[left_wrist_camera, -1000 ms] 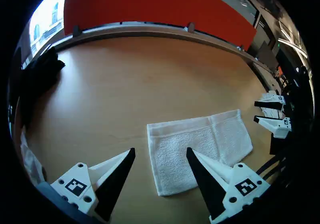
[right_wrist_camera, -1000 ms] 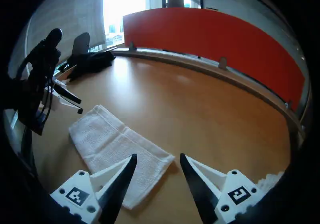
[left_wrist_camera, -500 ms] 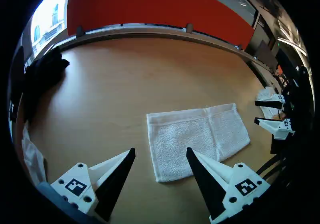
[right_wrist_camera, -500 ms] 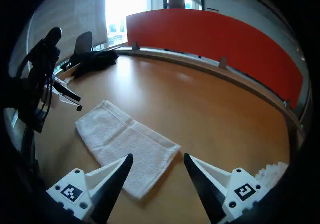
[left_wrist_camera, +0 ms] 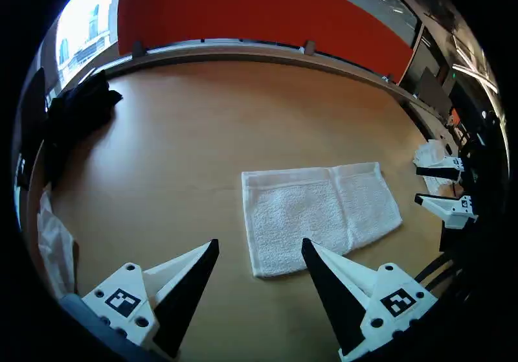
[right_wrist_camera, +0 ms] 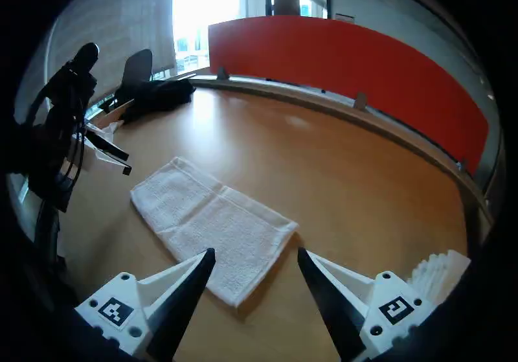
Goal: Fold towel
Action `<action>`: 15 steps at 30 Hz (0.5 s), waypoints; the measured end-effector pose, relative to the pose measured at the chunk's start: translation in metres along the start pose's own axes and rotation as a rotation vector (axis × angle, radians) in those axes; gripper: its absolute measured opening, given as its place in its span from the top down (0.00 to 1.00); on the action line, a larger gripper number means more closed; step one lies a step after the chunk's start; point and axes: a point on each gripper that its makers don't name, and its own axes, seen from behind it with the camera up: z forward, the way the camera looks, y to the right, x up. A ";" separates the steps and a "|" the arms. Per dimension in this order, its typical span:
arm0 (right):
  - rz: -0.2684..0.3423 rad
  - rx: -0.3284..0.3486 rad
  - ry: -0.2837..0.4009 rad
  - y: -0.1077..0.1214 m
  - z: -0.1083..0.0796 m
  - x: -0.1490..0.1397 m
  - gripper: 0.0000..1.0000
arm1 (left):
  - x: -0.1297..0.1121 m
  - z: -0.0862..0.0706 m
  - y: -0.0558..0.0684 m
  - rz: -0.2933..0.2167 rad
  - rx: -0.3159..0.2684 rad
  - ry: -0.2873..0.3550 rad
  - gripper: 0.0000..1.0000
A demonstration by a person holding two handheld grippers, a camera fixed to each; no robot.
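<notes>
A white towel (left_wrist_camera: 320, 213) lies folded into a flat rectangle on the wooden table (left_wrist_camera: 213, 129); the right gripper view has the same towel (right_wrist_camera: 210, 223) running from left to centre. My left gripper (left_wrist_camera: 259, 255) is open, its fingertips just short of the towel's near edge, nothing between them. My right gripper (right_wrist_camera: 252, 261) is open as well, its tips near the towel's near end, not touching it. The right gripper (left_wrist_camera: 424, 184) also appears at the far right of the left gripper view, beside the towel's far end. The left gripper (right_wrist_camera: 120, 158) appears at the left of the right gripper view.
A red partition (left_wrist_camera: 259, 12) runs along the table's far edge. A dark bundle of cloth (left_wrist_camera: 81, 109) lies at the far left corner. A stack of white folded cloths (right_wrist_camera: 440, 274) sits at the right, and white cloth (left_wrist_camera: 55, 252) lies near the left edge.
Both grippers have drawn back from the towel and risen a little; the towel now lies farther ahead of the fingertips. The towel itself has not moved.
</notes>
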 end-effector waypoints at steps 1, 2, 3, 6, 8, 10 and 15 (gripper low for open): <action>0.002 -0.001 -0.001 -0.001 -0.001 -0.001 0.02 | -0.002 -0.001 0.000 -0.001 0.002 -0.001 0.05; 0.004 -0.002 -0.001 -0.001 -0.003 -0.003 0.02 | -0.004 -0.003 0.000 -0.002 0.003 -0.002 0.05; 0.007 -0.004 -0.002 -0.002 -0.005 -0.004 0.02 | -0.007 -0.004 0.000 -0.003 0.005 -0.003 0.05; 0.010 -0.006 -0.005 -0.005 -0.009 -0.009 0.02 | -0.015 -0.008 0.000 -0.011 0.009 -0.008 0.05; 0.011 -0.009 -0.007 -0.006 -0.011 -0.012 0.02 | -0.020 -0.011 0.000 -0.019 0.012 -0.011 0.05; 0.012 -0.009 -0.008 -0.007 -0.013 -0.014 0.01 | -0.025 -0.013 0.000 -0.028 0.015 -0.014 0.05; 0.010 -0.007 -0.012 -0.009 -0.016 -0.019 0.02 | -0.036 -0.020 -0.002 -0.047 0.023 -0.019 0.05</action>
